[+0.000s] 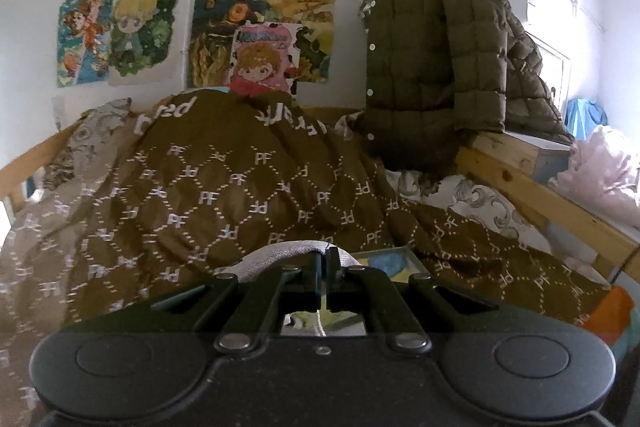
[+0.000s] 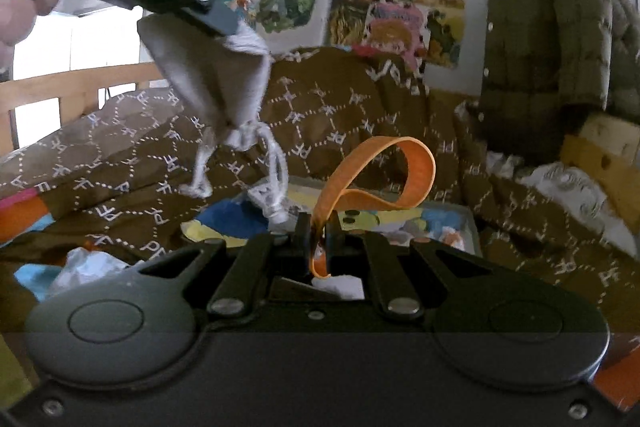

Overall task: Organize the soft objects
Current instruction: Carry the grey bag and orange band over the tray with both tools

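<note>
So the bed (image 1: 516, 183) is mostly buried under a brown quilt (image 1: 224, 187) with a white PF pattern, bunched up high toward the wall side. A quilted olive jacket (image 1: 436, 67) hangs over the wooden frame at the far right corner, and the wall behind is plastered with cartoon posters (image 1: 248, 39). A pink bundle (image 1: 600, 171) sits past the right edge of the frame. A colourful flat picture thing (image 2: 400, 223) lies on the quilt near the front edge, partly blocked by the claws.

Left gripper (image 2: 224, 27) is clamped on a grey drawstring pouch (image 2: 216, 79), which dangles above the quilt with its cords (image 2: 272, 163) hanging down. Right gripper (image 2: 318, 227) is pinched shut on an orange strap (image 2: 384, 167), the loop curling up just above its fingertips.
</note>
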`<state>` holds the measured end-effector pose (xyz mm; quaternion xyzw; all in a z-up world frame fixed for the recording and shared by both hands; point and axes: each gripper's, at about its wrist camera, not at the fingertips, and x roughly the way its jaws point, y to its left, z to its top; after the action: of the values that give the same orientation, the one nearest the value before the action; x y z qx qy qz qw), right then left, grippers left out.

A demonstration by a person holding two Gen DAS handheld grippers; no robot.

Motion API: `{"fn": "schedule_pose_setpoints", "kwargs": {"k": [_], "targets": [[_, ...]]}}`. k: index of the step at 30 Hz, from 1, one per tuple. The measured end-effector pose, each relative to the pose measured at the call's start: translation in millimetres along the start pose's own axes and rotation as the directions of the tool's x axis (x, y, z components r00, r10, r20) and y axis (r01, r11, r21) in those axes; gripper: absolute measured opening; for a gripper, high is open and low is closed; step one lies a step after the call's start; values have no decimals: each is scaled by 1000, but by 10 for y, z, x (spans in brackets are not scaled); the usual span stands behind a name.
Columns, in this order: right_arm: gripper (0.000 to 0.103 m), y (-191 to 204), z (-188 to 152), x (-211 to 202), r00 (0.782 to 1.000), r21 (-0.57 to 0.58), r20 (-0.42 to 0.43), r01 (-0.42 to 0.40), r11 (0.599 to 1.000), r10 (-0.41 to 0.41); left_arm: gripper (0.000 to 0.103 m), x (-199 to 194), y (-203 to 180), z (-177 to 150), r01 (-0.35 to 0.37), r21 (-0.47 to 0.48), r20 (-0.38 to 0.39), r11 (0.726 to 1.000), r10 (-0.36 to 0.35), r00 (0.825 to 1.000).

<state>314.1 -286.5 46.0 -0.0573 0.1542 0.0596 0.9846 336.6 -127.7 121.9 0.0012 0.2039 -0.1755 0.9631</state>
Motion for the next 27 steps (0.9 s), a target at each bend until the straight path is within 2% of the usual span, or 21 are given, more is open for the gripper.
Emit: {"fn": "schedule_pose_setpoints", "kwargs": {"k": [5,9,11,19,27], "targets": [[2,-163,-8,384,1000,79,-18,-3,997,5,0,527,-26,-50,4,-13,-8,1000,-4,1000],[2,-343,1,697,998,239,-45,-28,971,39,0,842,-18,-130,9,-22,-15,1000,-9,1000],[2,-371,-13,799,997,283,-61,-32,958,51,0,937,-15,-188,20,-27,-19,999,-21,1000],[2,-499,-158,1145,991,290,-119,-18,957,55,0,1175,140,-613,18,-70,-91,997,-25,995],[3,-483,-369,1303,979,312,-195,13,950,51,0,1239,119,-1000,3,-18,-180,1000,-6,984]]}}
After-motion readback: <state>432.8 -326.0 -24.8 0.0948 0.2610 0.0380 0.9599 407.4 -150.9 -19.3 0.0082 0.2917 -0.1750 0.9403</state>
